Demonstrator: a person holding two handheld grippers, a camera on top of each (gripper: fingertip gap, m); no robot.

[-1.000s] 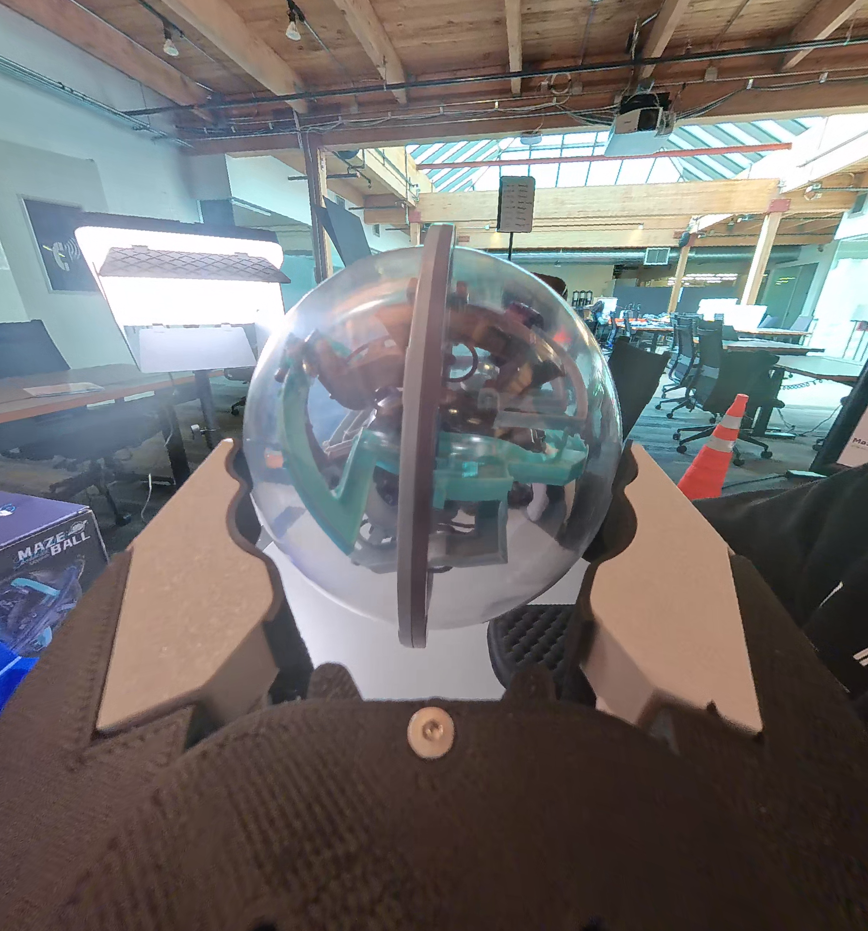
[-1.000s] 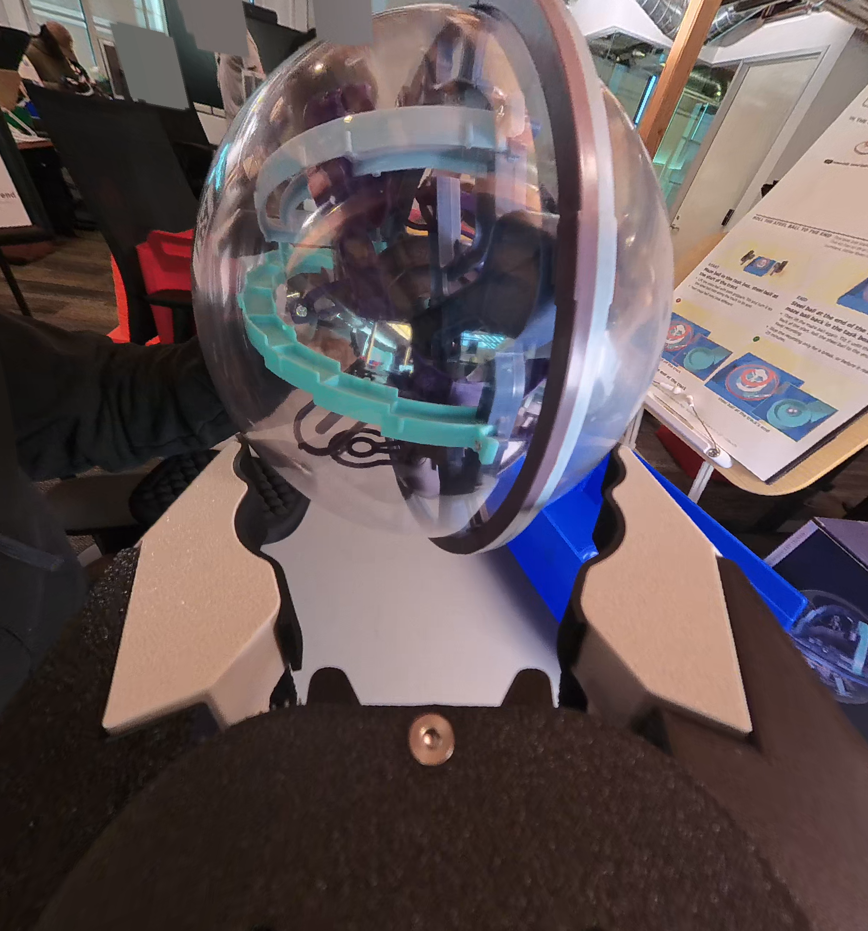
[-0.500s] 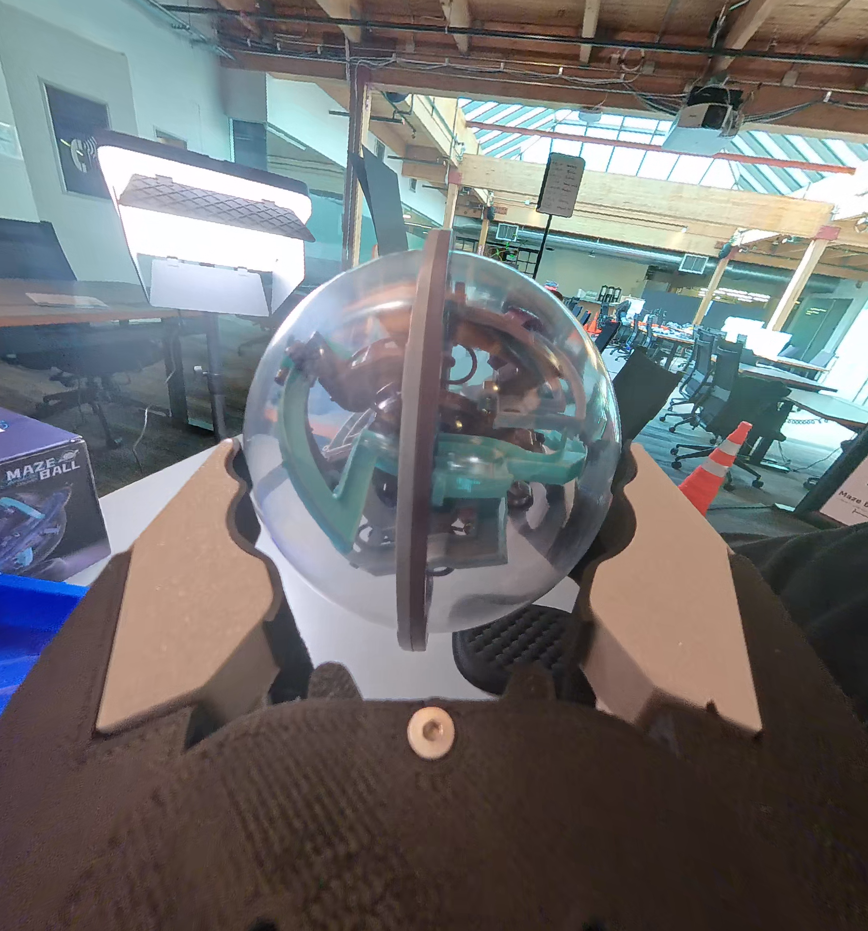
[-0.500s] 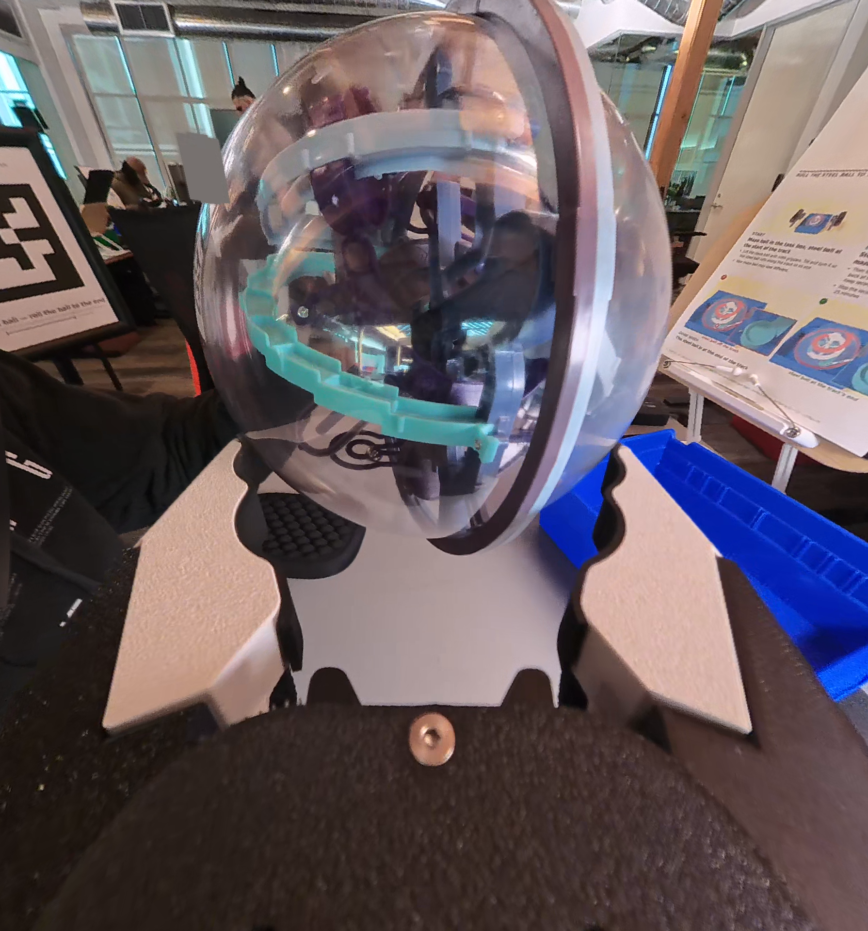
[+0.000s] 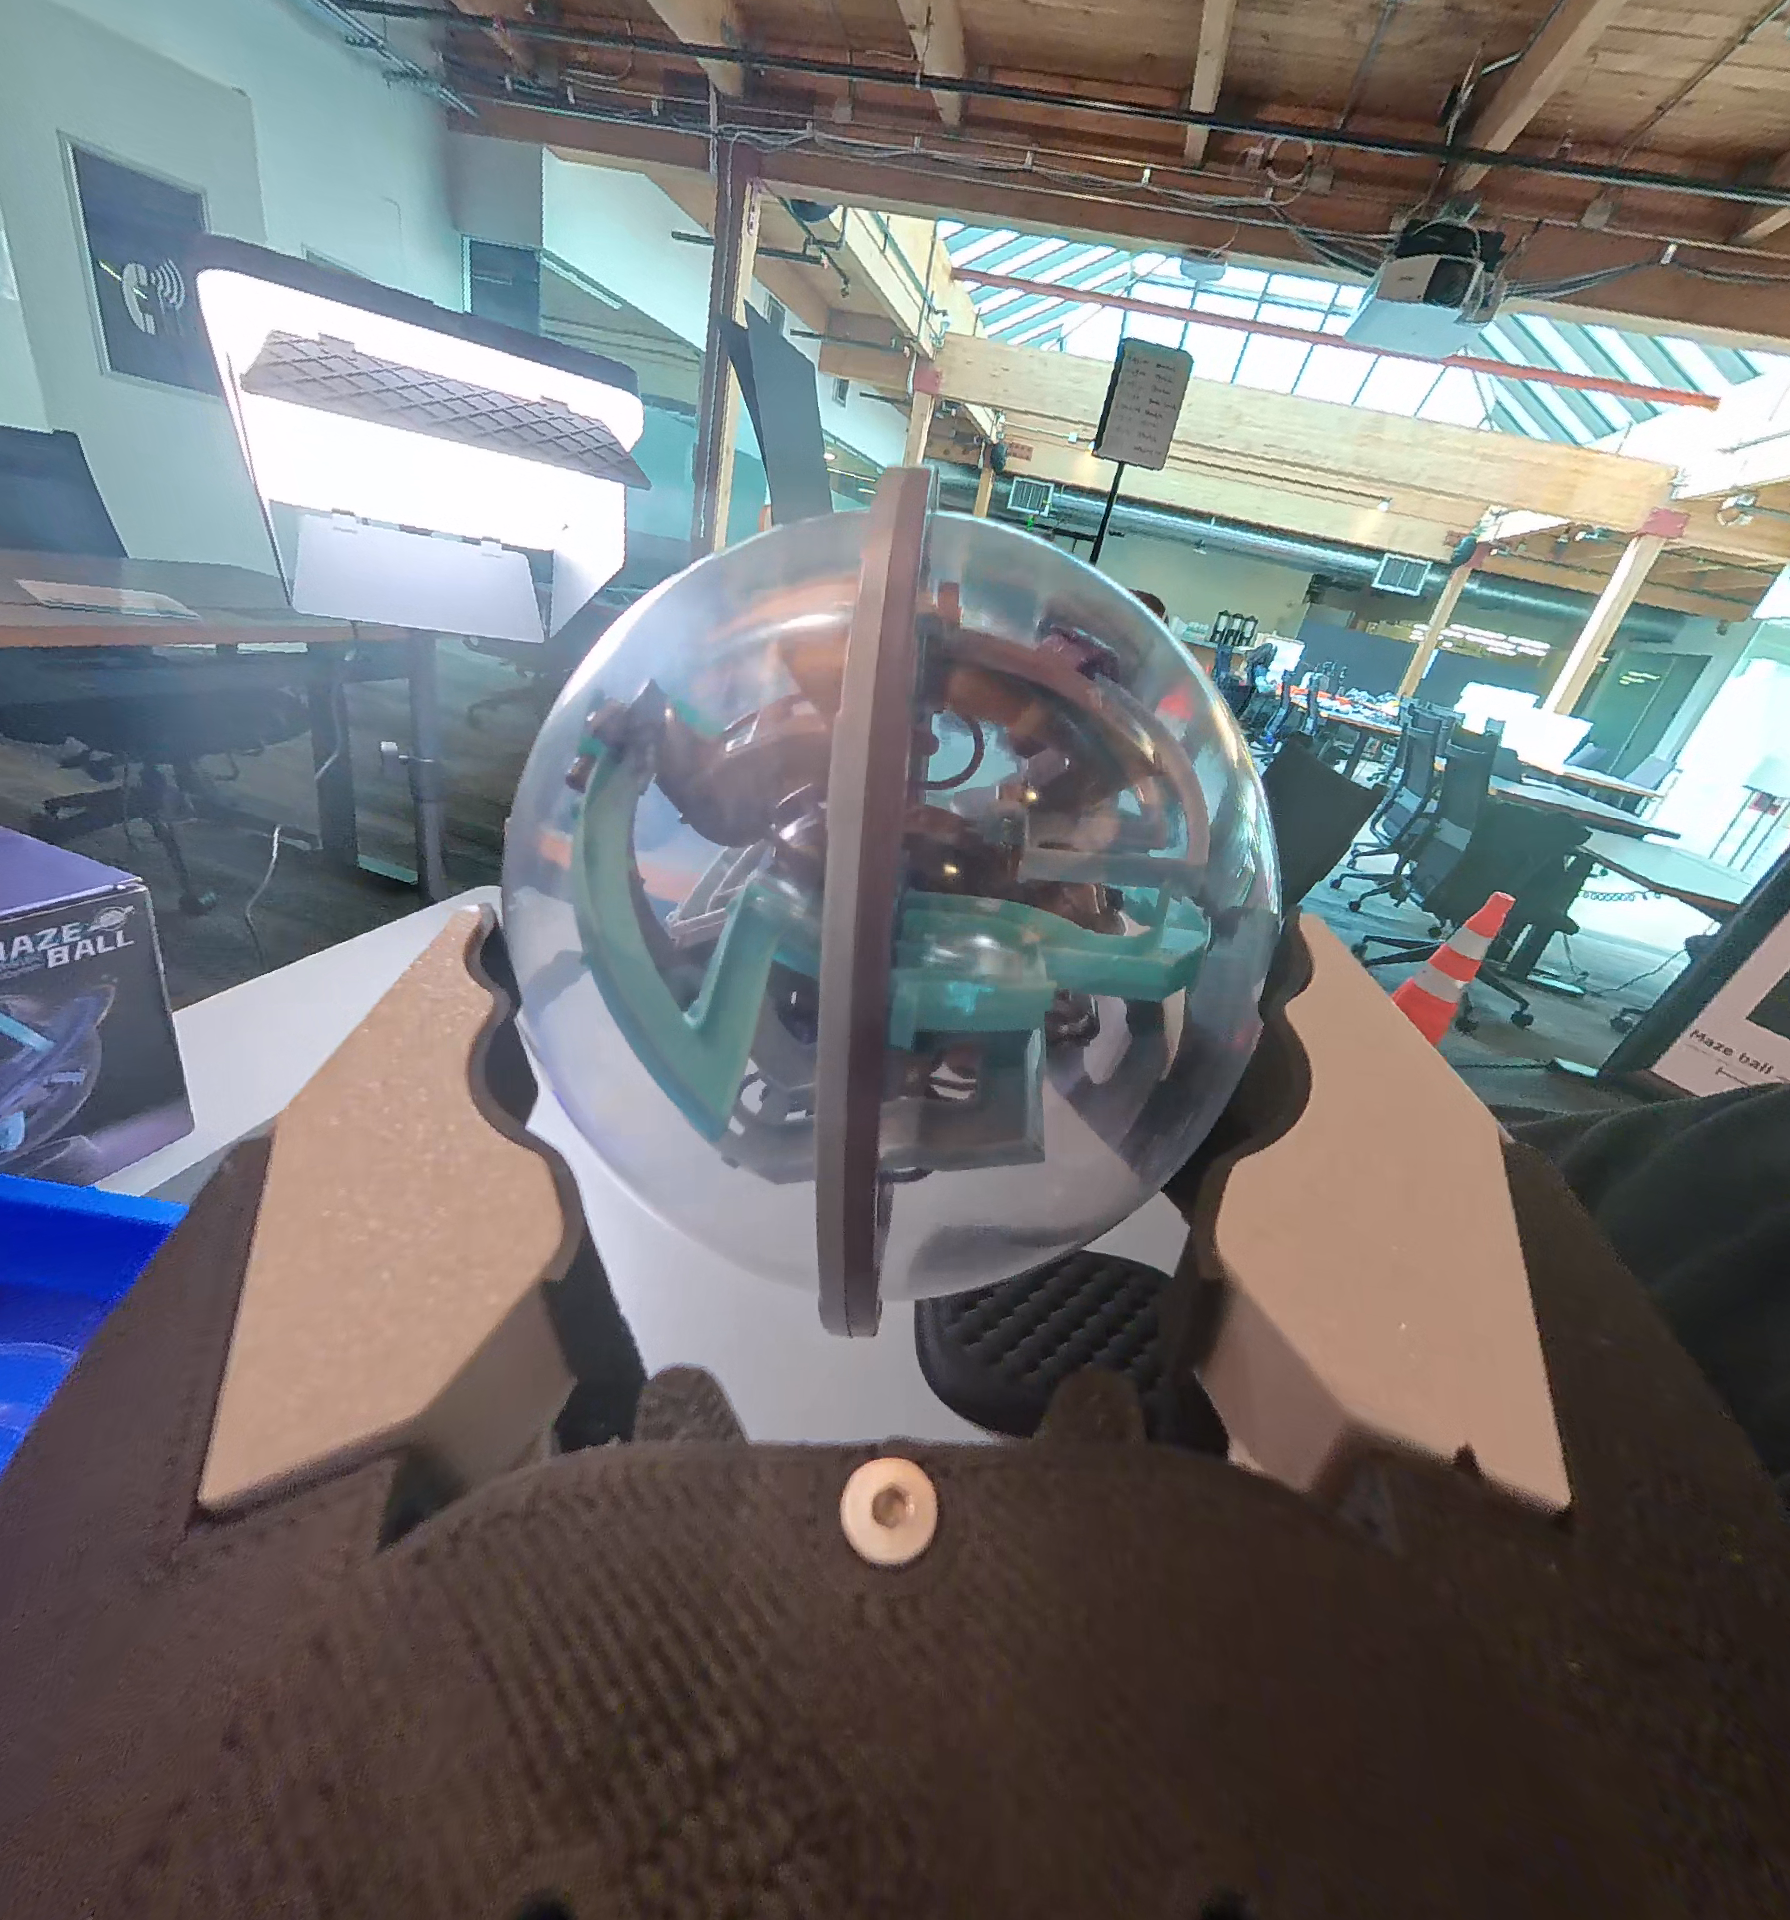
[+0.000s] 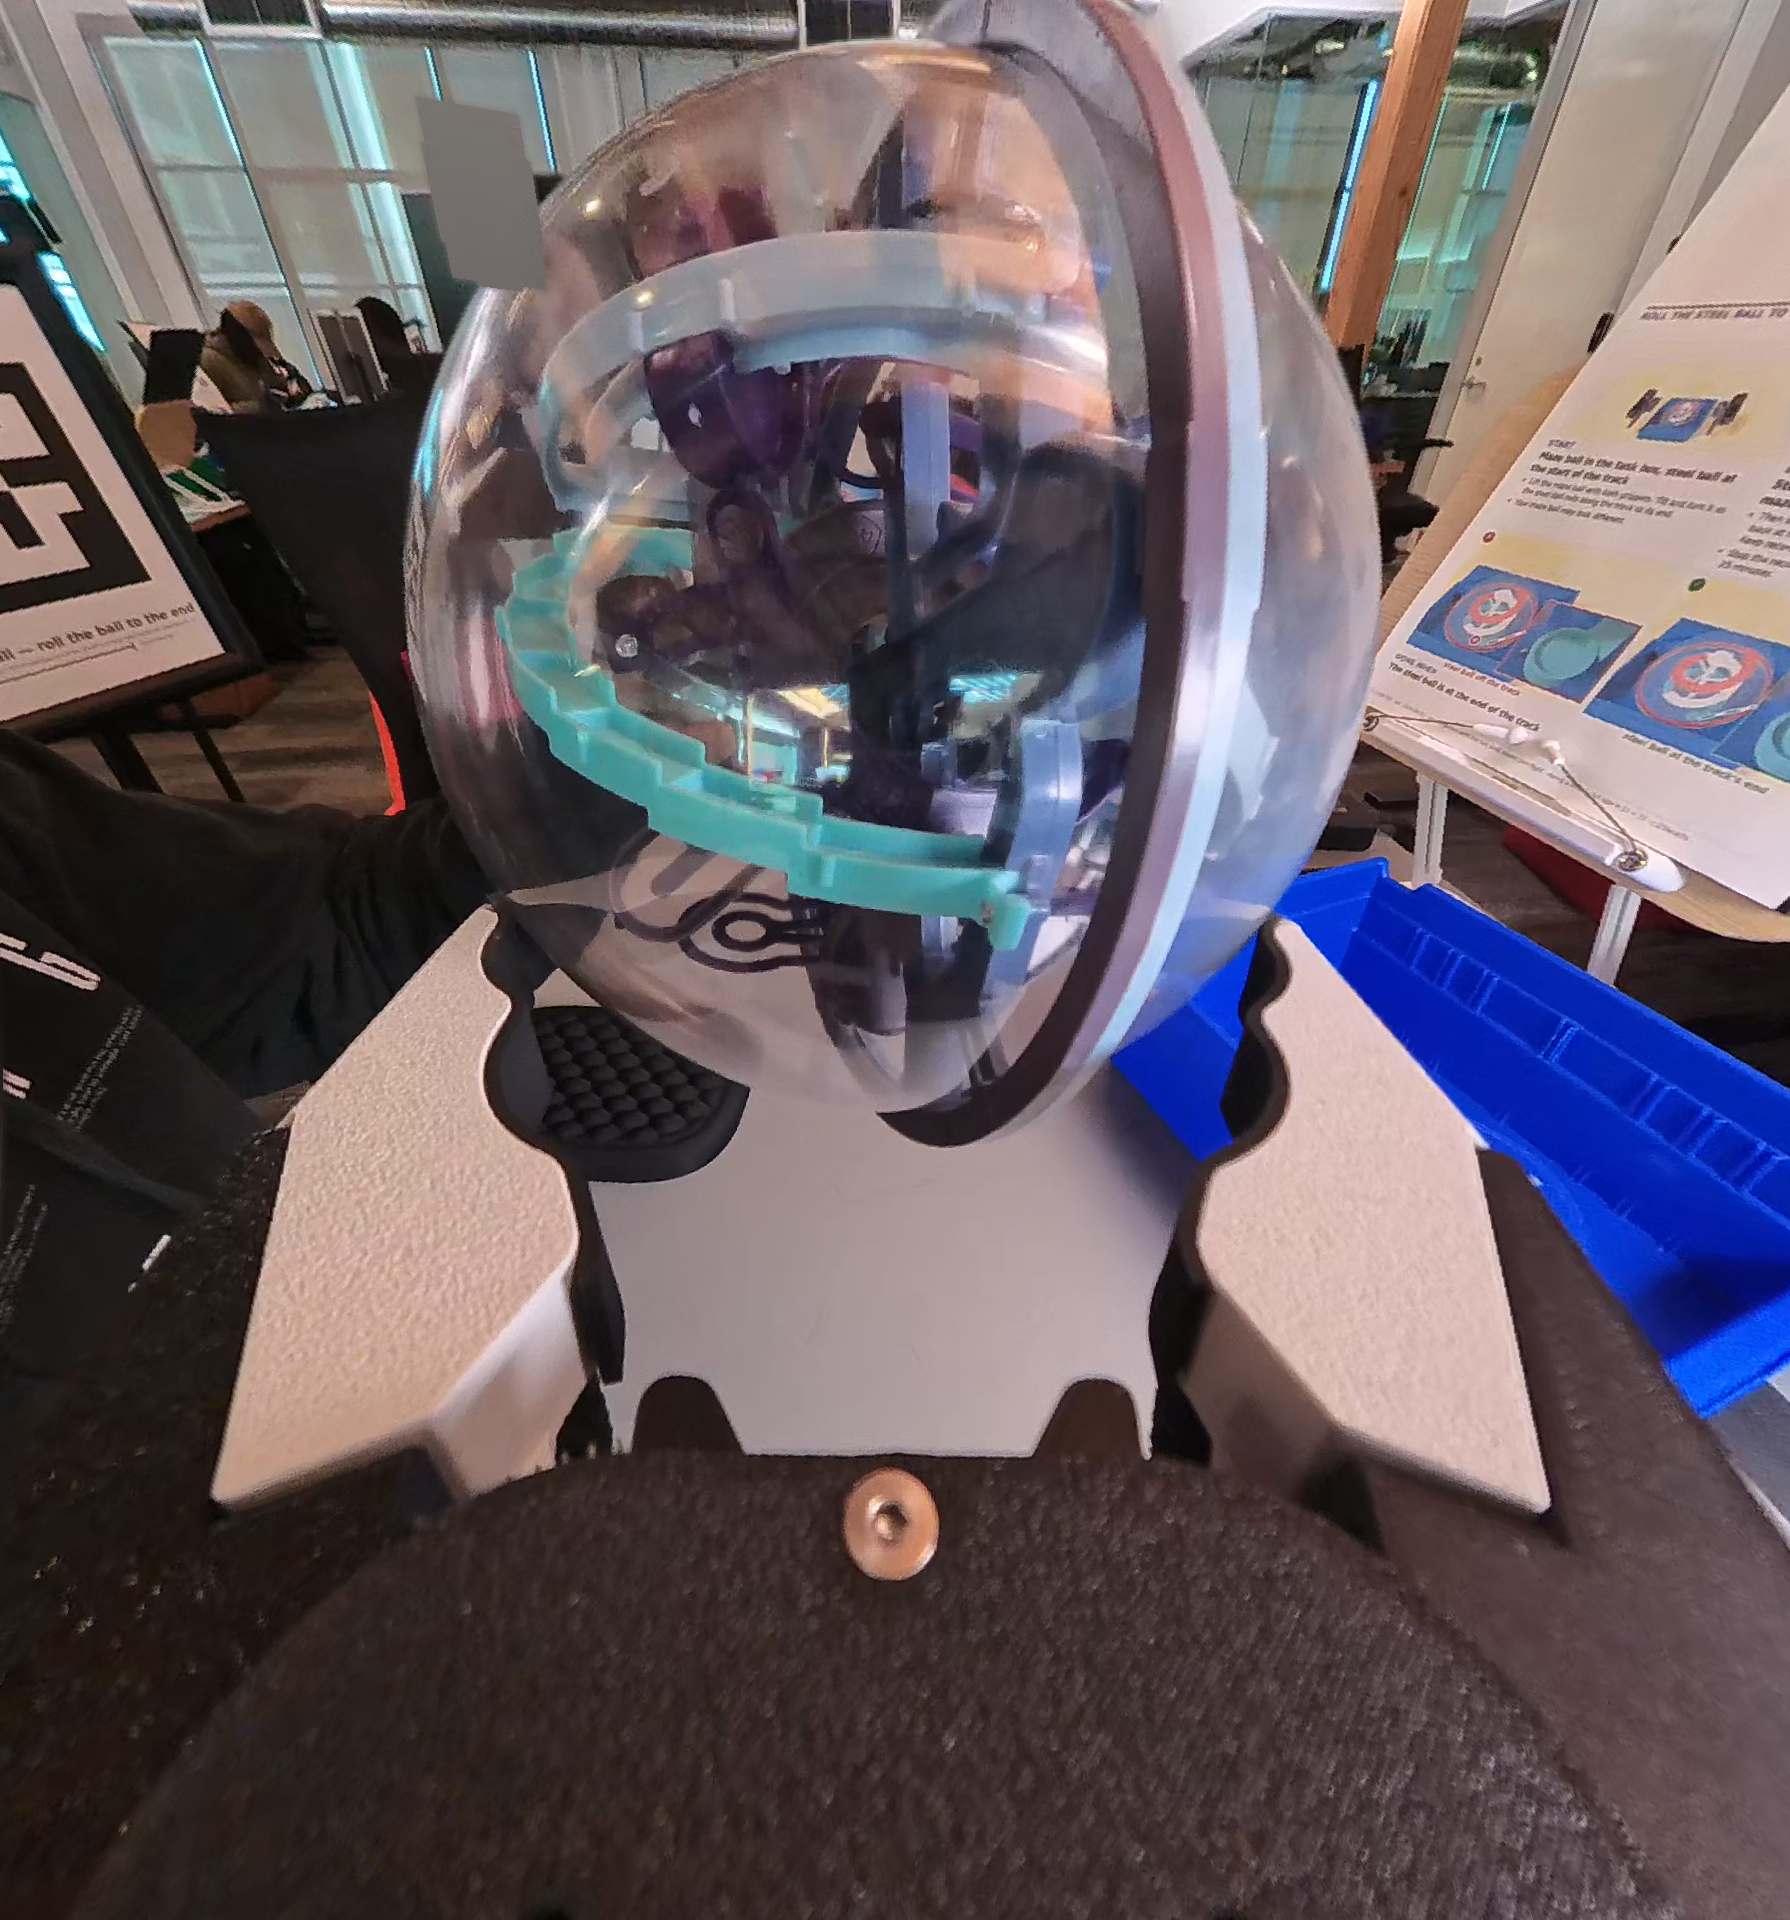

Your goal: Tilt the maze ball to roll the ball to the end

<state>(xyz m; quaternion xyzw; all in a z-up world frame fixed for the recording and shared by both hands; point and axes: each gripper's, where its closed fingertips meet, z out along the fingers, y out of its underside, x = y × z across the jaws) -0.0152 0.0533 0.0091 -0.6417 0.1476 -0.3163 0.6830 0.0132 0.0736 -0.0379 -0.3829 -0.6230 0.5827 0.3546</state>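
Cradling the clear plastic maze sphere with its dark equator ring and teal inner tracks (image 5: 891,894), we hold it lifted above the pale table (image 6: 870,1278), both claws clamped on it: the left claw (image 5: 891,987) presses its pads on the two flanks, and the right claw (image 6: 886,997) grips it from the opposite side. To do this step well, we judge that both wrists should turn together, slowly and in small amounts, so the shell does not twist in either grip.

Only the right wrist view shows a small shiny bead (image 6: 625,646) above the stepped teal track (image 6: 766,810), probably the steel ball, along with the blue plastic bin (image 6: 1597,1122). The left wrist view instead shows the dark printed box (image 5: 39,1029) on the table.
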